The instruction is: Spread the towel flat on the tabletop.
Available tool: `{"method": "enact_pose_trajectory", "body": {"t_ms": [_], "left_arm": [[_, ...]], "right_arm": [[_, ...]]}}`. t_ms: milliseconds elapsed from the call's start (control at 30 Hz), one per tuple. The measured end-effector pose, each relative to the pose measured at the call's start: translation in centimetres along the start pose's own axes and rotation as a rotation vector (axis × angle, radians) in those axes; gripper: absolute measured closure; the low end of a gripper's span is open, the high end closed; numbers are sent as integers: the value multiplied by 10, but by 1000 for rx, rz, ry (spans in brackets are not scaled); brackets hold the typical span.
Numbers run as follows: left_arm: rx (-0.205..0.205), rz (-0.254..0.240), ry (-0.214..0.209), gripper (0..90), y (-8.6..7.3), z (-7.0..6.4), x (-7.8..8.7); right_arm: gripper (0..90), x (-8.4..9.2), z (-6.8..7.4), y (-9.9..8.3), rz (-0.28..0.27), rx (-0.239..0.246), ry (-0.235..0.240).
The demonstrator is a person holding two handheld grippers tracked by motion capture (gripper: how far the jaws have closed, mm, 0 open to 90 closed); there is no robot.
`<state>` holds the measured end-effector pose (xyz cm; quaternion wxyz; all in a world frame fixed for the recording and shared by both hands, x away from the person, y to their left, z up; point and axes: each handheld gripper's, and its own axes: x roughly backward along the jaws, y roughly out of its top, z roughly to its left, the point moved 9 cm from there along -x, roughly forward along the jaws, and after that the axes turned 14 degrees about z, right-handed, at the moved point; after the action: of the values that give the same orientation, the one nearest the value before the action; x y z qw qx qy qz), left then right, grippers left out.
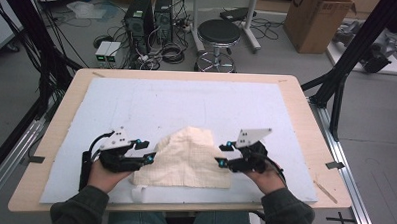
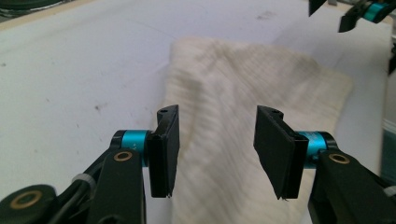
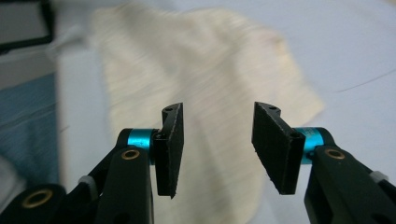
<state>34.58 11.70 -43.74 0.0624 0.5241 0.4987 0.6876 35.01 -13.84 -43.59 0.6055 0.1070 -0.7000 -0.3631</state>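
A cream waffle-weave cloth (image 1: 187, 159) lies rumpled on the pale blue mat near the table's front edge. My left gripper (image 1: 149, 153) sits at its left edge, jaws wide apart with nothing between them. My right gripper (image 1: 221, 155) sits at its right edge, also open and empty. In the left gripper view the cloth (image 2: 233, 107) stretches ahead beneath the open left gripper (image 2: 217, 149). In the right gripper view the cloth (image 3: 196, 79) lies blurred under the open right gripper (image 3: 217, 144).
The pale blue mat (image 1: 187, 99) covers most of the wooden table (image 1: 311, 126). Beyond the table stand a black stool (image 1: 218, 35), computer towers (image 1: 147, 17) with cables, and a cardboard box (image 1: 317, 18). A black frame post (image 1: 353, 52) rises at the right.
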Motion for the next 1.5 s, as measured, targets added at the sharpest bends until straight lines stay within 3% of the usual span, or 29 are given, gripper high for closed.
{"method": "enact_pose_trajectory", "body": {"t_ms": [133, 200, 400, 533, 633, 733, 800, 867, 967, 1233, 1367, 1500], "left_arm": [[35, -25, -3, 517, 15, 12, -17], [61, -2, -40, 501, 17, 17, -30], [98, 55, -76, 446, 12, 27, -54], [102, 93, -89, 451, 6, 28, -60], [107, 114, -86, 490, 4, 29, -64], [82, 129, -88, 625, 2, 27, -64], [58, 137, -82, 742, 2, 24, -63], [39, 131, -77, 819, 2, 21, -60], [21, 106, -69, 846, 5, 17, -53], [4, 43, -67, 857, 16, 7, -42], [-34, 50, -94, 859, 16, -12, -43], [-101, 79, -117, 862, 9, -36, -44]], "right_arm": [[551, -15, -38, 18, -3, -79, -32], [563, -26, -52, 23, 5, -109, -40], [609, -63, -82, 23, 45, -206, -24], [590, -83, -90, 14, 100, -251, -10], [605, -93, -90, 10, 142, -246, -13], [737, -94, -89, 9, 160, -224, -42], [833, -94, -85, 10, 171, -208, -20], [855, -94, -82, 11, 183, -185, -21], [862, -87, -82, 12, 189, -169, -63], [863, -32, -93, 26, 88, -187, -169], [863, -13, -92, 18, 97, -188, -197], [863, 4, -81, 16, 82, -147, -240]]}}
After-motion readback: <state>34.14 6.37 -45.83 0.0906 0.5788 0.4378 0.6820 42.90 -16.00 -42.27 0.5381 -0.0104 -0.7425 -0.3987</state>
